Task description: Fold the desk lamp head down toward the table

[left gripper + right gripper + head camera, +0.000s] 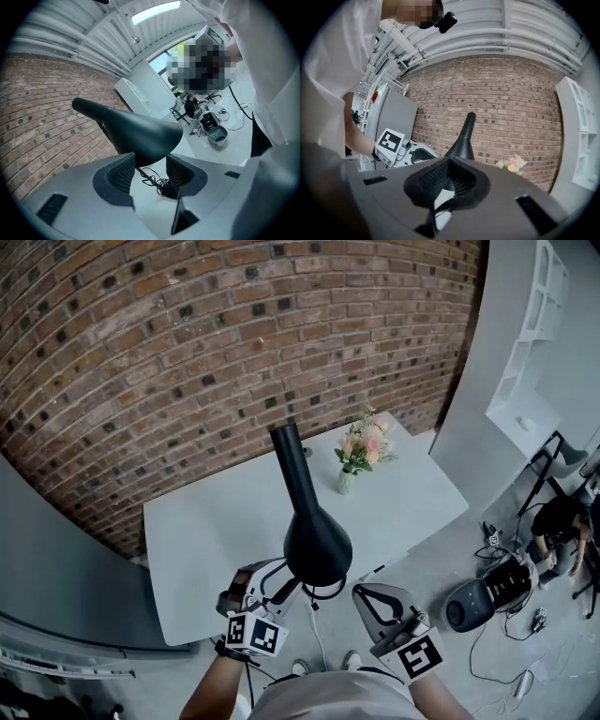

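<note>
1. Black pads of left tongs stand half-wide, straddling the lamp head rim, apparently unclamped; right tongs closed, empty.
2. Lamp head stands over the desk front edge, not yet folded.
3. Advice: clamp firmly, then pivot down slowly.

Grey left gripper and right gripper, black ribbed jaws, black-marked white cubes; white shirt
</note>
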`<action>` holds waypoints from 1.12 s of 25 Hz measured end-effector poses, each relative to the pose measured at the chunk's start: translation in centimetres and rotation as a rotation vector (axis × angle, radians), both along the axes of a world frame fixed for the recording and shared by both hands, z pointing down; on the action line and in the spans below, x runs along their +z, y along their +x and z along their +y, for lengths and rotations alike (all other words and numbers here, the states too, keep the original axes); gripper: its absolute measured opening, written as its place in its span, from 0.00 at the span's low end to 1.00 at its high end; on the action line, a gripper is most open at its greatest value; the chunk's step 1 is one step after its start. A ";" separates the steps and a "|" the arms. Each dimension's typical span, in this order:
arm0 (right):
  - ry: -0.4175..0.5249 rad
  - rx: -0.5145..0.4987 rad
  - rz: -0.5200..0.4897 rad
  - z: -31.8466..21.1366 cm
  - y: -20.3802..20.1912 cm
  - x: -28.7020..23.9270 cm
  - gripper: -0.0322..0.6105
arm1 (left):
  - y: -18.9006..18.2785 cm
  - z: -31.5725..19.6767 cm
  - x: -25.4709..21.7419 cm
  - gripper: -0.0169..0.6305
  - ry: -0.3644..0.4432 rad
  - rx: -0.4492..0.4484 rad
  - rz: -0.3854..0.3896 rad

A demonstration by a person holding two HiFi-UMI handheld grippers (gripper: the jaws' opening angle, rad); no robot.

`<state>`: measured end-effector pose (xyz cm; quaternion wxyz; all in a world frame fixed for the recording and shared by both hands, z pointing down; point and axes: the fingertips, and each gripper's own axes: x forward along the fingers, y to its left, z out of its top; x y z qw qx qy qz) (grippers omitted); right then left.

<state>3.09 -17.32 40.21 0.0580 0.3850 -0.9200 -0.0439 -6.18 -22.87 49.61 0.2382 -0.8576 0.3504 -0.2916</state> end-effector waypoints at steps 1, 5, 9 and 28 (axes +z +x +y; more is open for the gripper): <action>0.000 0.000 -0.001 -0.1 0.0 0.0 0.08 | 0.0 -0.1 0.1 0.32 0.000 0.001 -0.003; 0.000 -0.003 0.007 -0.5 -0.1 0.2 0.08 | 0.0 -0.4 0.3 0.33 0.003 0.006 0.006; -0.008 -0.006 0.011 -0.7 -0.3 0.5 0.08 | -0.1 -0.3 0.3 0.33 -0.006 0.012 0.014; -0.009 -0.087 -0.010 -0.6 -1.3 0.0 0.08 | -2.3 0.6 -1.5 0.33 -0.088 -0.131 0.260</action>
